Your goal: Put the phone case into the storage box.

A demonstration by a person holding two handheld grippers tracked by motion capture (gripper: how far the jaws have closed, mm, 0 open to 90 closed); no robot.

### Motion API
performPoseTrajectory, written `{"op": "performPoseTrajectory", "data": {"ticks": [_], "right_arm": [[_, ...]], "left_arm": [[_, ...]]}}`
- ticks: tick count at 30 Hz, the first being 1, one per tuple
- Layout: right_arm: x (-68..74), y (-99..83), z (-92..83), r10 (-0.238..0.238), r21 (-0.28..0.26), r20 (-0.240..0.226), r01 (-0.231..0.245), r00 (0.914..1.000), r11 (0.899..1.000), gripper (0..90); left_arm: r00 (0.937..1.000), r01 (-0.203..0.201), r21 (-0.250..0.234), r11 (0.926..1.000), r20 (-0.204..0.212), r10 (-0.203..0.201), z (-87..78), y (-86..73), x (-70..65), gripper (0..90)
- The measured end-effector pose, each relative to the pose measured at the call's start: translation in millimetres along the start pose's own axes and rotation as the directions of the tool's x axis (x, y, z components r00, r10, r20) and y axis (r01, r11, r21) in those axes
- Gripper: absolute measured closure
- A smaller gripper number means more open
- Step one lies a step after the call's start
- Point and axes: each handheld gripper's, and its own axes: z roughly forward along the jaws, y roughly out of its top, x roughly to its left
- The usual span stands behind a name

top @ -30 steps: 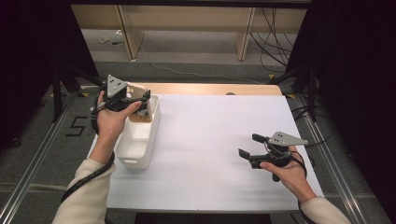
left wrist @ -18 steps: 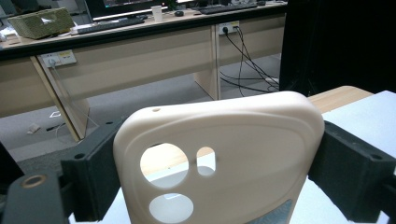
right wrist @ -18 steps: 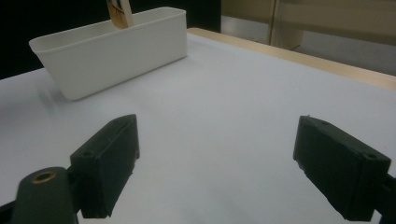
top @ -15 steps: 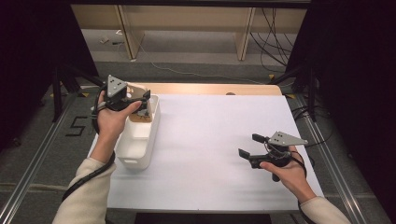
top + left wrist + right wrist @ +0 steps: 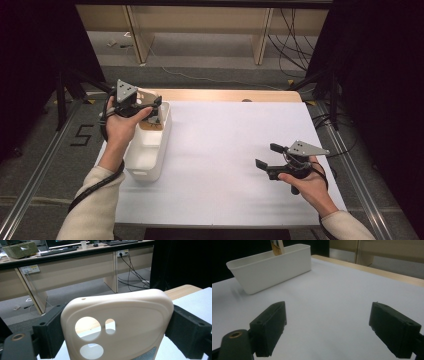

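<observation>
Over the far end of the white bin (image 5: pixel 150 150): left gripper (image 5: pixel 150 107) clamped on a cream phone case (image 5: pixel 117 325). On the white table (image 5: pixel 225 150), well apart: right gripper (image 5: pixel 266 156), jaws spread, nothing between them.

I see a cream phone case (image 5: pixel 117 325) with a patch of teal-grey pattern near its bottom edge. The left gripper (image 5: pixel 145 107) at ten o'clock is black under a grey plate; the right gripper (image 5: pixel 267 156) at four o'clock is coloured the same. The bin (image 5: pixel 150 150) is plain white, the tabletop (image 5: pixel 225 150) white with a pale wood strip at twelve o'clock. My sleeves are cream.
</observation>
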Motion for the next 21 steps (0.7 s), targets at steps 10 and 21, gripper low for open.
{"op": "performPoseTrajectory", "data": {"ticks": [10, 21], "right_arm": [[0.0, -0.3, 0.4, 0.003, 0.002, 0.0, -0.003, 1.0, 1.0, 15.3], [-0.2, -0.4, 0.3, 0.004, 0.003, 0.001, -0.004, 1.0, 1.0, 15.3]], "left_arm": [[1.0, 0.001, 0.005, 1.0, -0.005, -0.001, 5.5, -0.2, 2.9, 11.3], [1.0, 0.001, 0.013, 0.9999, -0.005, -0.001, 11.2, -0.7, 5.7, 11.3]]}}
